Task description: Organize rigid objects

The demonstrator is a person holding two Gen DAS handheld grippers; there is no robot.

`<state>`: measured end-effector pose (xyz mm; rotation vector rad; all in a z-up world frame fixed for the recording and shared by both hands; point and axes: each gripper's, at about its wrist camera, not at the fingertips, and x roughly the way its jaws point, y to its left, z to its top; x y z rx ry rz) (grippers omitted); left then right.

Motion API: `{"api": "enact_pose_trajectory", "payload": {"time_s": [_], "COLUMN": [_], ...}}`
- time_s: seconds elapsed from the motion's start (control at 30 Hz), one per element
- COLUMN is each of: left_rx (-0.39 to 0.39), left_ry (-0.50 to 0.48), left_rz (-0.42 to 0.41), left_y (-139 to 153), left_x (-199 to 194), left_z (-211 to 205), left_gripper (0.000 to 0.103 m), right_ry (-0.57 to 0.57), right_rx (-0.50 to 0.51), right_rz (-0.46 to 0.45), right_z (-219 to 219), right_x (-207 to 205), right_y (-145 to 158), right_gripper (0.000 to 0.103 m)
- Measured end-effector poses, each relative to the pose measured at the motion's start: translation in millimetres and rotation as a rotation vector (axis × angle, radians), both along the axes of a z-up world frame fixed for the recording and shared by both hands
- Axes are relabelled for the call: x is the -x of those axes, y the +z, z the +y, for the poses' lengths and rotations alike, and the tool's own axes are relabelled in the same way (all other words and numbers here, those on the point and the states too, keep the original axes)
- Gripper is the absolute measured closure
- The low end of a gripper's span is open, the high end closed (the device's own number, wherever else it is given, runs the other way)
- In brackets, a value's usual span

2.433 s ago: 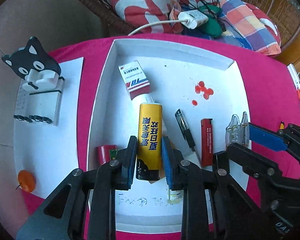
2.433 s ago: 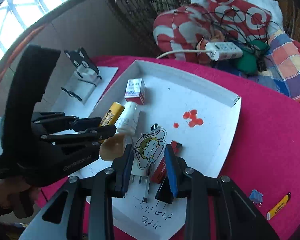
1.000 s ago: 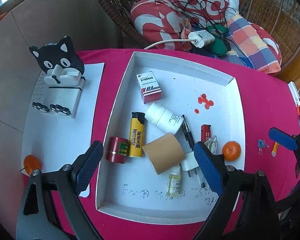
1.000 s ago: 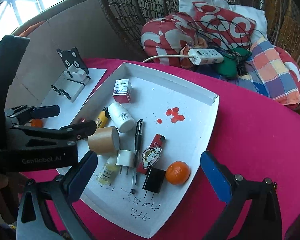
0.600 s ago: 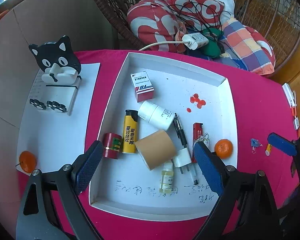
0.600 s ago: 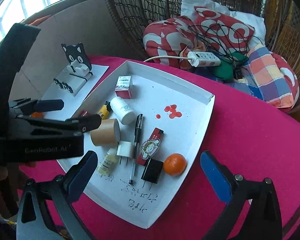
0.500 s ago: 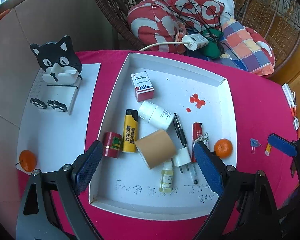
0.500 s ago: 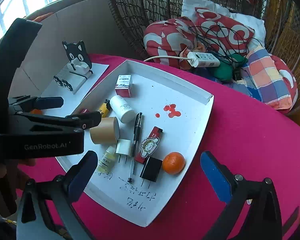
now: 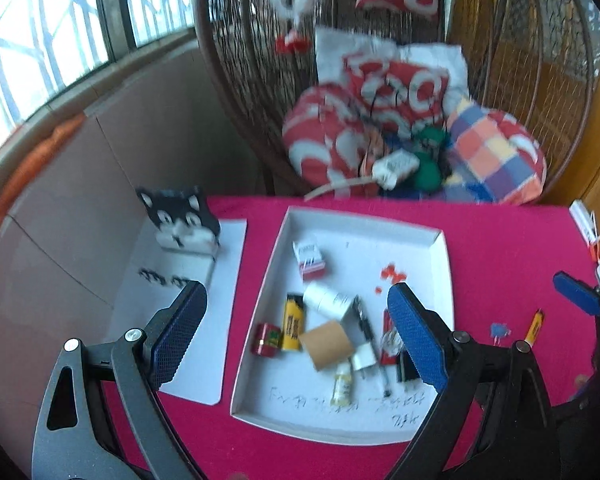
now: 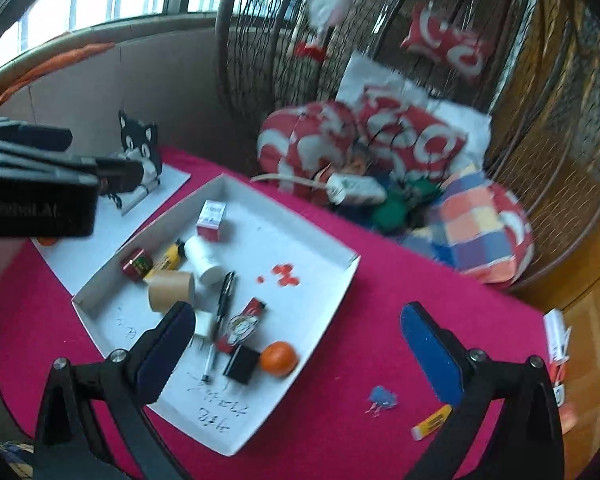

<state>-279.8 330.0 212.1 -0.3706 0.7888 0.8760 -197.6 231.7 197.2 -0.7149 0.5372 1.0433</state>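
Both grippers have lifted away since a second ago, so the tray [image 9: 440,264] now sits lower in each frame. The left gripper [image 9: 296,336] and right gripper [image 10: 300,352] stand spread, holding nothing. Lighter [image 9: 292,322], pen [image 10: 224,300], tube [image 10: 171,290] and orange [image 10: 278,357] lie in the tray. Sorting looks nearly done; a small yellow item [image 10: 431,422] remains at lower right on the cloth.
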Motion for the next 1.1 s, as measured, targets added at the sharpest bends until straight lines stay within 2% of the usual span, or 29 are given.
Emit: {"api": "enact_pose_trajectory", "payload": {"time_s": [0.03, 0.17, 0.2, 0.3, 0.33, 0.47, 0.6, 0.67, 0.73, 0.93, 1.1], "left_rx": [-0.014, 0.024, -0.002, -0.169, -0.194, -0.148, -0.037, -0.012, -0.008, -0.060, -0.151], "left_ry": [0.005, -0.011, 0.002, 0.085, 0.084, 0.068, 0.042, 0.047, 0.052, 0.093, 0.110], "left_rz": [-0.010, -0.090, -0.086, -0.013, -0.020, -0.116, -0.121, -0.110, -0.132, -0.160, -0.166], "left_y": [6.5, 20.5, 25.1, 44.0, 50.9, 72.1, 84.2, 92.0, 100.5, 119.7, 132.7], "left_x": [-0.8, -2.1, -2.9, -4.8, -4.4, 5.2, 5.0, 4.0, 5.5, 14.4, 21.8], "left_z": [-3.3, -13.1, -18.2, -38.2, -43.5, -53.9, -59.5, -62.5, -71.2, -104.0, -134.0], "left_gripper": [0.010, 0.010, 0.010, 0.010, 0.010, 0.010, 0.010, 0.010, 0.010, 0.010, 0.010], "right_ry": [-0.005, -0.012, -0.014, -0.041, -0.049, -0.095, -0.130, -0.136, -0.138, -0.133, -0.124], "right_rx": [-0.017, -0.038, -0.046, -0.074, -0.077, -0.116, -0.154, -0.188, -0.239, -0.376, -0.454], "right_rz": [-0.015, -0.047, -0.050, -0.087, -0.099, -0.131, -0.096, -0.041, 0.023, 0.070, 0.102], "right_z": [-4.5, -14.1, -16.6, -25.6, -27.1, -40.7, -58.2, -70.5, -85.9, -134.2, -163.8], "right_x": [-0.7, -3.7, -4.4, -8.0, -8.0, -13.7, -22.6, -29.8, -36.3, -38.1, -41.0], "right_y": [5.9, 16.4, 19.0, 28.5, 29.6, 45.2, 63.2, 77.1, 94.3, 136.3, 155.7], "right_gripper": [0.000, 0.000, 0.000, 0.000, 0.000, 0.000, 0.000, 0.000, 0.000, 0.000, 0.000]}}
